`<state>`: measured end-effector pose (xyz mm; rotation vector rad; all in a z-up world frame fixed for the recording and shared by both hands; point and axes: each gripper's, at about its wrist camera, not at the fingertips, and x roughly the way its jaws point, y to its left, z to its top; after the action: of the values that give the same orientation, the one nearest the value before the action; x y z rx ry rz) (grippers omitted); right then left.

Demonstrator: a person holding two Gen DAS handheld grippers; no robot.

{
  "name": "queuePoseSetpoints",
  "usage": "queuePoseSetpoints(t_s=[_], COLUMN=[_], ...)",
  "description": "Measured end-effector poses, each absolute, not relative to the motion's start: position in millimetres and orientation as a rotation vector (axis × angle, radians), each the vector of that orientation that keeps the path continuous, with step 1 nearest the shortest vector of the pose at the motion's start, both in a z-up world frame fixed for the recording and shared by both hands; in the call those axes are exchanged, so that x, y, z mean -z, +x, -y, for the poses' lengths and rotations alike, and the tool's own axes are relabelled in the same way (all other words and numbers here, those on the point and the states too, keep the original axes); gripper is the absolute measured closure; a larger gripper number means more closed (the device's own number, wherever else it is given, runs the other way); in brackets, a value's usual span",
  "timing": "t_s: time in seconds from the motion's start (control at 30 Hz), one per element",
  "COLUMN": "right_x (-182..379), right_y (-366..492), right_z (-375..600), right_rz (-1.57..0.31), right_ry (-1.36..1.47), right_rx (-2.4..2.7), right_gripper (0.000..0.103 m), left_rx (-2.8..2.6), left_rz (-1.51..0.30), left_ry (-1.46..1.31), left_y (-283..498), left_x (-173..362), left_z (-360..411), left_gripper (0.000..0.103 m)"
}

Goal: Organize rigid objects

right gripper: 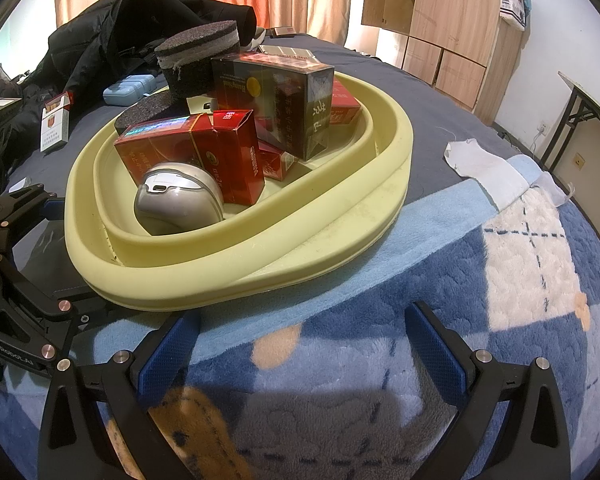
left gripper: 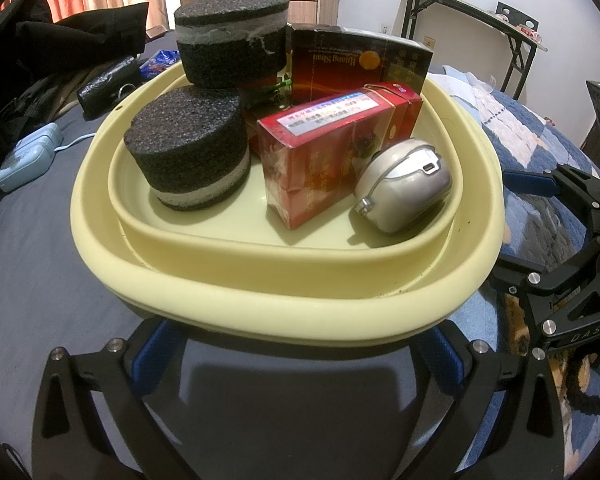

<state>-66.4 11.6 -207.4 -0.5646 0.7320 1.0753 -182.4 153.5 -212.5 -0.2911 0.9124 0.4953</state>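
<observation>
Left gripper [left gripper: 296,356] and right gripper [right gripper: 300,344] both spread wide, empty. Yellow basin [left gripper: 284,308] on bed held, near to far: silver mouse [left gripper: 404,184], red box [left gripper: 332,152], foam discs [left gripper: 188,148], dark box [left gripper: 356,60].

Yellow basin [left gripper: 292,312] packed w/ foam discs [left gripper: 188,152], cigarette cartons [left gripper: 324,152] & silver mouse [left gripper: 404,184]; open blanket [right gripper: 460,280] to its right.

Yellow basin [right gripper: 340,236] on bed [right gripper: 420,92]

Bright indoor light, soft shadows, sharp centres (fisheye bending, dark corners).
</observation>
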Motion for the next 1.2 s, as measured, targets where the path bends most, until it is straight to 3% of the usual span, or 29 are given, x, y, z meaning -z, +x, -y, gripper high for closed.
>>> queuePoseSetpoints(t_s=[1.2], right_x=[207.4], right_y=[-66.4], right_z=[-11.7], right_rz=[-0.732], right_ry=[-0.564], right_rx=[-1.075], right_gripper=[0.0], left_rx=[-0.487], left_rz=[-0.904], left_ry=[-0.303], left_y=[-185.5], left_x=[213.3], left_z=[-152.1], left_gripper=[0.0])
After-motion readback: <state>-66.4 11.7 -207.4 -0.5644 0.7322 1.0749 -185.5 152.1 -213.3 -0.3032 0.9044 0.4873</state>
